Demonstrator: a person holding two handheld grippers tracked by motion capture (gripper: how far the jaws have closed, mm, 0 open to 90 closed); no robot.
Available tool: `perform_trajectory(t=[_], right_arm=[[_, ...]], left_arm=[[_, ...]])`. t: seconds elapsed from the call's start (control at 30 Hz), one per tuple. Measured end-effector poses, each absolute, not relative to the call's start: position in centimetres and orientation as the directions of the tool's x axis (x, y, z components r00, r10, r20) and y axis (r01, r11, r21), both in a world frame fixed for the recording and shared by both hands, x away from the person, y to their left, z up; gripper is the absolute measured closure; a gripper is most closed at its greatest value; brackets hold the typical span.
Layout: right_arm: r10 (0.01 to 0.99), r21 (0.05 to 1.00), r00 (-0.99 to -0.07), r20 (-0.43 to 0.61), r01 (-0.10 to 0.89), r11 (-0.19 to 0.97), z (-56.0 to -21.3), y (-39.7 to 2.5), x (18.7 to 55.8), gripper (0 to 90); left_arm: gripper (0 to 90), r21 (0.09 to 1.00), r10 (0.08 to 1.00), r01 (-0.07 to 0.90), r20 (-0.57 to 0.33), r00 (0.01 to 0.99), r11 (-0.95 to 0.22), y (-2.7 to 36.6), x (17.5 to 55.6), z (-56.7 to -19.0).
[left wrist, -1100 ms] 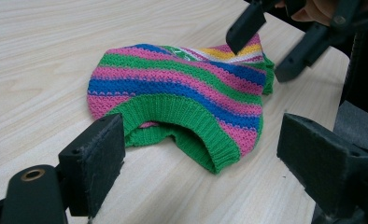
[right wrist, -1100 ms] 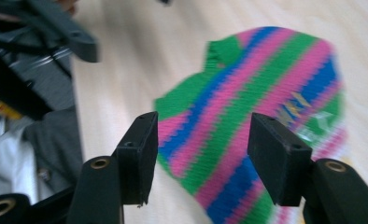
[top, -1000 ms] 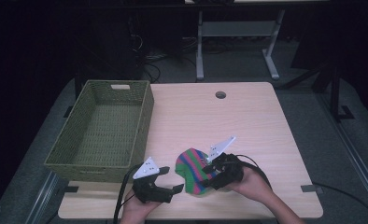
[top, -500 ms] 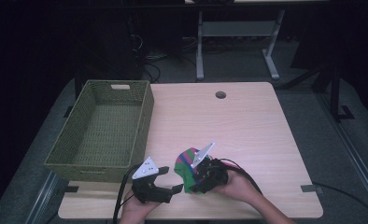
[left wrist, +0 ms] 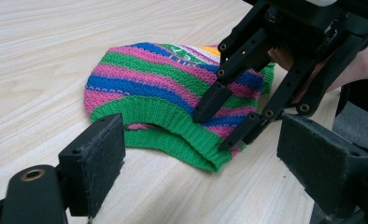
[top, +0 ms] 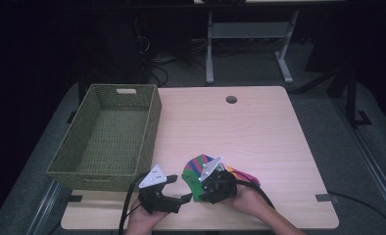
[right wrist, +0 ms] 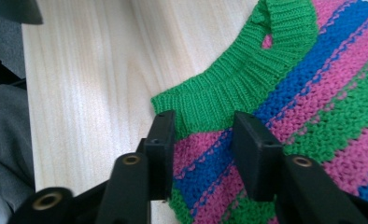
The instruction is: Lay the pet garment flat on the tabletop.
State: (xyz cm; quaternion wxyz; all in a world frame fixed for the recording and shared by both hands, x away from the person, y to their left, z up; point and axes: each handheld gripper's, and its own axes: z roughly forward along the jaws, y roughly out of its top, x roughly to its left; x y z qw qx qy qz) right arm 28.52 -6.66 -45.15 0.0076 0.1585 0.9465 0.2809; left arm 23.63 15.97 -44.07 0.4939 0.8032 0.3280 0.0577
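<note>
We see the wooden table [top: 259, 127] with a woven basket [top: 108, 137] at nine o'clock. Near the six o'clock edge lies a knitted hat [left wrist: 168, 93], striped pink, blue and green with a ribbed green cuff. Our right gripper [right wrist: 201, 140] straddles its cuff edge, jaws narrowly parted; our left gripper [left wrist: 201, 158] waits just beside, jaws wide.

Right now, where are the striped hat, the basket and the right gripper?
striped hat [left wrist: 149, 79], left gripper view, its striped side.
basket [top: 73, 167], high view, its near wall.
right gripper [right wrist: 203, 140], right gripper view, between its fingertips.
</note>
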Motion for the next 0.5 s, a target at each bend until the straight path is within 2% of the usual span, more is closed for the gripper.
perform_trajectory(t=[0.13,0.27,0.5], right_arm=[[0.311,0.538,-0.947,0.083,0.306,0.786,-45.17,-6.69,28.68,71.3],[0.318,0.537,-0.944,0.091,0.315,0.782,-45.18,-6.69,28.67,75.9],[0.325,0.546,-0.941,0.097,0.323,0.773,-45.11,-6.77,28.64,78.1]], left_arm=[[14.9,0.830,0.584,0.473,-0.234,0.777,-0.297,16.00,23.66,-44.10],[14.8,0.831,0.584,0.471,-0.232,0.778,-0.297,16.02,23.64,-44.07],[14.8,0.832,0.585,0.469,-0.231,0.778,-0.295,16.15,23.65,-44.02]])
